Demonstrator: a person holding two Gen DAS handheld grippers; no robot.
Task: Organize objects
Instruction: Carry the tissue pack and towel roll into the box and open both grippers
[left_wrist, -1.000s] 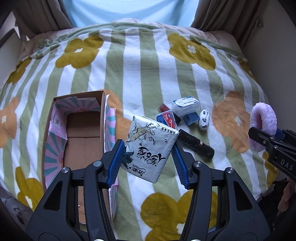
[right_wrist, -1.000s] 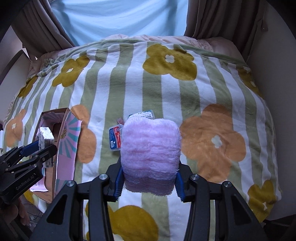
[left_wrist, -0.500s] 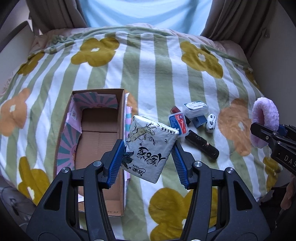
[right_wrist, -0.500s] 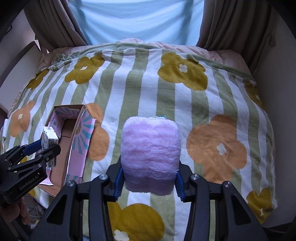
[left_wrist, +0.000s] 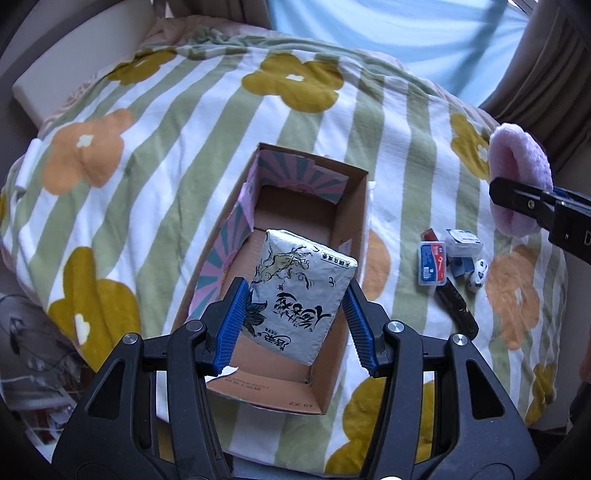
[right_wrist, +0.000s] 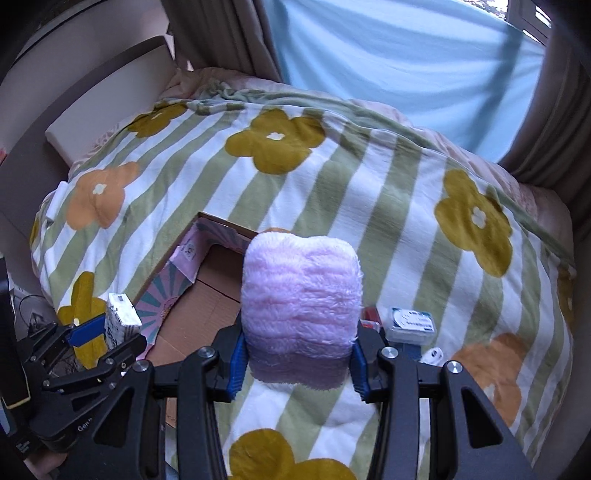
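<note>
My left gripper (left_wrist: 293, 325) is shut on a white tissue pack (left_wrist: 299, 295) with black print and holds it above the open cardboard box (left_wrist: 354, 206). The box lies on the flowered striped blanket. My right gripper (right_wrist: 297, 363) is shut on a fluffy pink item (right_wrist: 301, 295), held above the blanket just right of the box (right_wrist: 207, 295). The left gripper with the pack (right_wrist: 120, 325) shows at lower left in the right wrist view; the pink item (left_wrist: 517, 177) shows at the right edge of the left wrist view.
Small things lie right of the box: a blue and red case (left_wrist: 430, 262), a clear lidded box (left_wrist: 463, 242), a black tube (left_wrist: 458, 310) and a small white and black figure (left_wrist: 478, 278). Curtains and a window are behind the bed. A pale headboard panel (left_wrist: 85, 62) stands at left.
My left gripper has carried the tissue pack leftward, from beside the box to over its inside. My right gripper has moved left with the pink item, nearer the box.
</note>
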